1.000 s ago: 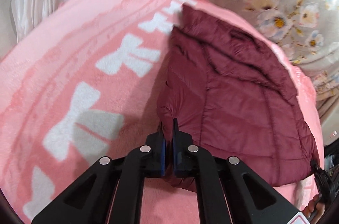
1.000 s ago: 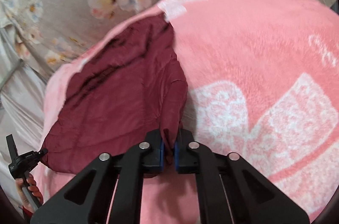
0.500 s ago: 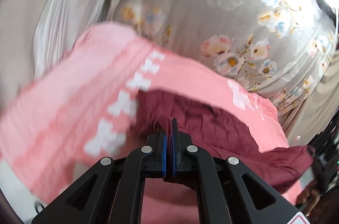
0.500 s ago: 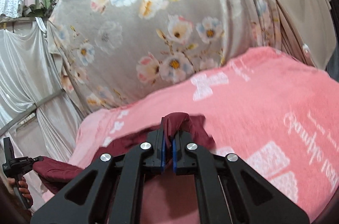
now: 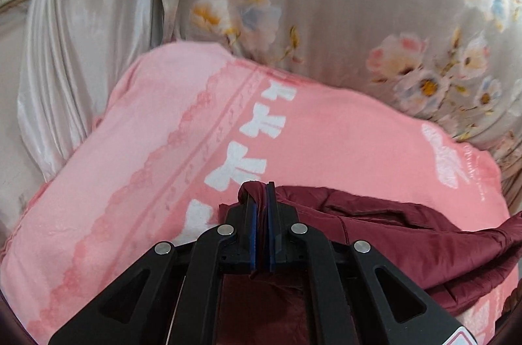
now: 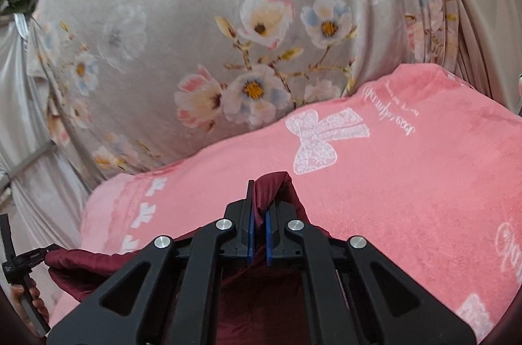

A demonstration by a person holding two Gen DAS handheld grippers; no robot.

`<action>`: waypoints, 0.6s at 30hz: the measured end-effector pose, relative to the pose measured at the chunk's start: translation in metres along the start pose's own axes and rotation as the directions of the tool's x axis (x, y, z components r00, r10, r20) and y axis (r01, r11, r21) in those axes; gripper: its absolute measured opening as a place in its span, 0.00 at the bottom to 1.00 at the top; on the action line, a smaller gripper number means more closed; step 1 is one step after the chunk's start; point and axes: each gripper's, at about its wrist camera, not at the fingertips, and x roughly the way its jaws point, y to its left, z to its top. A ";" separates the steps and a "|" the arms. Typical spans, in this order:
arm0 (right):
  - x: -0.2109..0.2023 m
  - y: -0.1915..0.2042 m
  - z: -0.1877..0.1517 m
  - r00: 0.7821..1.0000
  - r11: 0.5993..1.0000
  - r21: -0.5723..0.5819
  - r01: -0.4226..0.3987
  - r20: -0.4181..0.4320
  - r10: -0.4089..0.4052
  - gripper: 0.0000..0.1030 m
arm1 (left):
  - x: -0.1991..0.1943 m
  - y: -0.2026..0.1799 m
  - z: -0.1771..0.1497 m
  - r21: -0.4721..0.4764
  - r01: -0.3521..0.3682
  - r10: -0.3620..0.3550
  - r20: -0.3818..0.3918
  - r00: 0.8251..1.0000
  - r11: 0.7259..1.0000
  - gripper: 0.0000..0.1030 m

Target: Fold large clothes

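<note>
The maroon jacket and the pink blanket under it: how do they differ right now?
The maroon jacket is smooth, plain fabric, bunched and lifted; the pink blanket is fuzzy, printed with white bows, and lies spread flat. The jacket is pinched by the left gripper and right gripper; the blanket is ungripped. Both are soft textiles.

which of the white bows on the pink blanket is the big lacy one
In the right wrist view, the lone bow beside the cursive lettering; the little bows lined along the pink blanket border are plain solid white.
</note>
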 end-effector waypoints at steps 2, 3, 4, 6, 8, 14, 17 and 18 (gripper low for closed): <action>0.026 0.000 -0.007 0.999 1.000 -0.001 0.026 -0.035 -0.026 0.03 | 0.030 0.000 -0.002 -0.006 -0.020 0.020 -0.038 0.999 1.000 0.04; 0.034 -0.001 -0.010 0.998 0.999 0.002 0.033 -0.046 -0.033 0.03 | 0.040 0.000 -0.004 -0.004 -0.027 0.027 -0.051 0.998 1.000 0.04; 0.043 -0.001 -0.013 0.997 0.999 0.003 0.042 -0.057 -0.042 0.04 | 0.054 0.001 -0.007 -0.006 -0.040 0.039 -0.070 0.997 0.999 0.04; 0.060 -0.002 -0.020 0.995 0.997 -0.015 0.076 -0.070 -0.076 0.04 | 0.076 0.002 -0.011 -0.011 -0.048 0.047 -0.108 0.993 0.999 0.05; 0.076 0.000 -0.027 0.990 0.993 -0.041 0.107 -0.083 -0.110 0.04 | 0.096 0.003 -0.016 -0.012 -0.069 0.067 -0.133 0.989 0.998 0.07; 0.093 0.000 -0.034 0.988 0.990 -0.061 0.128 -0.073 -0.132 0.09 | 0.123 0.001 -0.024 0.004 -0.097 0.097 -0.155 0.983 0.995 0.12; 0.083 -0.004 -0.030 0.994 0.994 -0.031 0.104 -0.037 -0.105 0.27 | 0.123 0.006 -0.023 -0.019 -0.073 0.069 -0.157 0.985 0.997 0.13; 0.078 -0.005 -0.028 0.995 0.995 -0.021 0.100 -0.017 -0.101 0.42 | 0.121 0.007 -0.022 -0.024 -0.064 0.059 -0.154 0.986 0.998 0.14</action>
